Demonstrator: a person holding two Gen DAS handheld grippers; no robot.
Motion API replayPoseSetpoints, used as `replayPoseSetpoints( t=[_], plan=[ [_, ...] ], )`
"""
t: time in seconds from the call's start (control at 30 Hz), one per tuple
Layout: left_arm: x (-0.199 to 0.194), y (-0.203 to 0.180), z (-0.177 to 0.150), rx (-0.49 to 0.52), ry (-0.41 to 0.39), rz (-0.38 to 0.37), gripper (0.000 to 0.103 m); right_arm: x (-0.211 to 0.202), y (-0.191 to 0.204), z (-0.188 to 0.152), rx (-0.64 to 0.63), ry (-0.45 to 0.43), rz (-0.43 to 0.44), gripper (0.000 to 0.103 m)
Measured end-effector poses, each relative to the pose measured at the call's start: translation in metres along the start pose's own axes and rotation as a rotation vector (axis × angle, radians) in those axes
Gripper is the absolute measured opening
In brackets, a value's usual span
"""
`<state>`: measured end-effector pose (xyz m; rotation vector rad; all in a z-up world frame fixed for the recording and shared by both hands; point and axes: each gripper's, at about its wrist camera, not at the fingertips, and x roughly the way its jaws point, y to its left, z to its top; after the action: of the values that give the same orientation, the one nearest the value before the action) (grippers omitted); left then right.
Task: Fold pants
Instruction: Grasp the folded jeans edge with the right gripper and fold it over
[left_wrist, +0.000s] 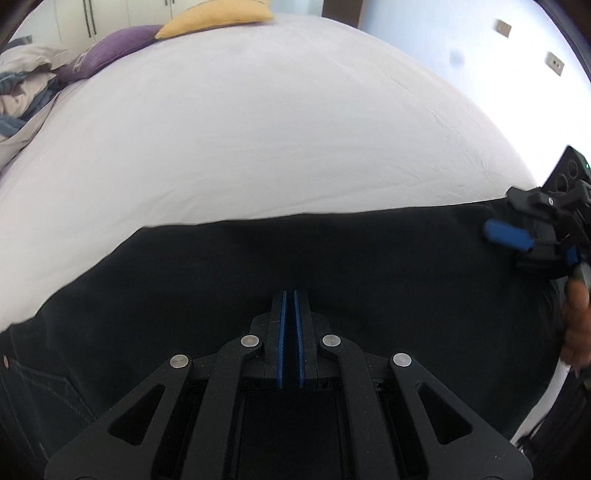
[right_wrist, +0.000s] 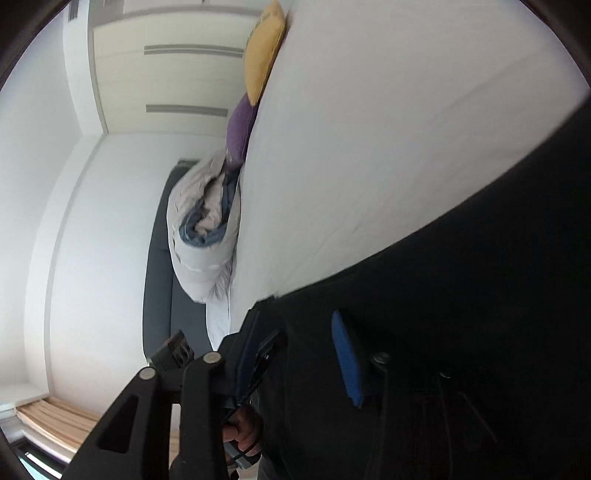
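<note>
Black denim fills the lower half of our left wrist view: one pair of pants (left_wrist: 258, 266) lies flat on the white bed (left_wrist: 258, 129), its long axis running from 9 o'clock, where a stitched pocket and a rivet show, across to 3 o'clock. Our left hand-held gripper (left_wrist: 290, 295) sits over the middle of the cloth, its two blue pads nearly together with only a thin slit between them; we see no cloth caught in that slit. At 3 o'clock the right hand-held gripper (left_wrist: 517, 240) reaches in over the far end of the pants, one blue pad plainly showing. We judge the right one nearer that end, so the next fold would likely carry it along the long axis toward 9 o'clock. Beyond, at 11 o'clock, we count one purple cushion (left_wrist: 107, 51), one yellow cushion (left_wrist: 218, 16) and one bundled duvet (left_wrist: 26, 85).

From our right wrist view, rolled sideways, the pants (right_wrist: 461, 295) spread from 6 o'clock up to 3 o'clock. The right hand-held gripper (right_wrist: 295, 354) has its fingers apart, with dark cloth lying between them. Whether the pads touch it, we cannot tell.
</note>
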<state>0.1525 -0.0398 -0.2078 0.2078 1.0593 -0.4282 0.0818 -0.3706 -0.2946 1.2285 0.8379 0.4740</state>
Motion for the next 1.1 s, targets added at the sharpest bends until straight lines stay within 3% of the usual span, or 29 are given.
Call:
replayPoseSetpoints(
  t=[0.17, 0.2, 0.23, 0.3, 0.37, 0.4, 0.47, 0.5, 0.53, 0.6, 0.63, 0.73, 0.8, 0.9, 1.0, 1.07, 1.1],
  plan=[
    [-0.026, 0.018, -0.031, -0.116, -0.040, 0.013, 0.004, -0.138, -0.019, 0.013, 0.032, -0.333, -0.112, 0.038],
    [-0.030, 0.025, -0.035, -0.145, -0.063, -0.005, 0.004, -0.156, -0.014, 0.007, 0.033, -0.372, -0.104, 0.049],
    [-0.046, 0.021, -0.037, -0.178, -0.117, -0.058, 0.004, -0.167, -0.003, -0.003, 0.016, -0.394, -0.066, 0.068],
    [-0.068, 0.009, -0.037, -0.248, -0.216, -0.163, 0.004, -0.172, 0.019, -0.031, -0.036, -0.374, 0.065, 0.076],
    [-0.077, -0.010, -0.036, -0.308, -0.270, -0.282, 0.006, -0.141, 0.035, -0.061, -0.043, -0.271, 0.181, 0.078],
    [-0.075, -0.020, -0.036, -0.322, -0.279, -0.331, 0.010, -0.106, 0.044, -0.076, -0.038, -0.219, 0.197, 0.080],
    [-0.062, -0.036, -0.036, -0.330, -0.257, -0.375, 0.026, -0.052, 0.042, -0.098, -0.024, -0.115, 0.142, 0.080],
    [-0.048, -0.041, -0.039, -0.334, -0.220, -0.375, 0.027, -0.017, 0.044, -0.105, -0.021, -0.088, 0.113, 0.078],
    [-0.032, -0.041, -0.047, -0.341, -0.174, -0.366, 0.027, -0.009, 0.041, -0.107, -0.053, -0.093, 0.059, 0.062],
    [-0.006, -0.039, -0.061, -0.371, -0.082, -0.336, 0.027, -0.009, 0.036, -0.100, -0.079, -0.085, 0.024, 0.046],
    [-0.003, -0.032, -0.067, -0.389, -0.095, -0.363, 0.027, -0.015, 0.030, -0.093, -0.053, -0.093, 0.033, 0.043],
    [-0.007, -0.003, -0.095, -0.500, -0.112, -0.444, 0.026, -0.060, 0.013, -0.073, -0.019, -0.229, 0.005, 0.036],
    [-0.012, 0.021, -0.104, -0.544, -0.115, -0.360, 0.011, -0.082, 0.008, -0.061, 0.005, -0.283, -0.031, 0.030],
    [-0.020, 0.059, -0.121, -0.593, -0.131, -0.320, 0.010, -0.125, 0.007, -0.052, -0.024, -0.376, -0.095, 0.029],
    [-0.032, 0.104, -0.143, -0.646, -0.152, -0.249, 0.010, -0.155, 0.004, -0.043, -0.019, -0.408, -0.144, 0.018],
    [-0.041, 0.134, -0.154, -0.697, -0.170, -0.241, 0.009, -0.179, 0.011, -0.041, -0.057, -0.513, -0.195, 0.033],
    [-0.044, 0.147, -0.160, -0.710, -0.170, -0.228, 0.009, -0.196, 0.008, -0.040, -0.040, -0.562, -0.198, 0.060]
  ],
)
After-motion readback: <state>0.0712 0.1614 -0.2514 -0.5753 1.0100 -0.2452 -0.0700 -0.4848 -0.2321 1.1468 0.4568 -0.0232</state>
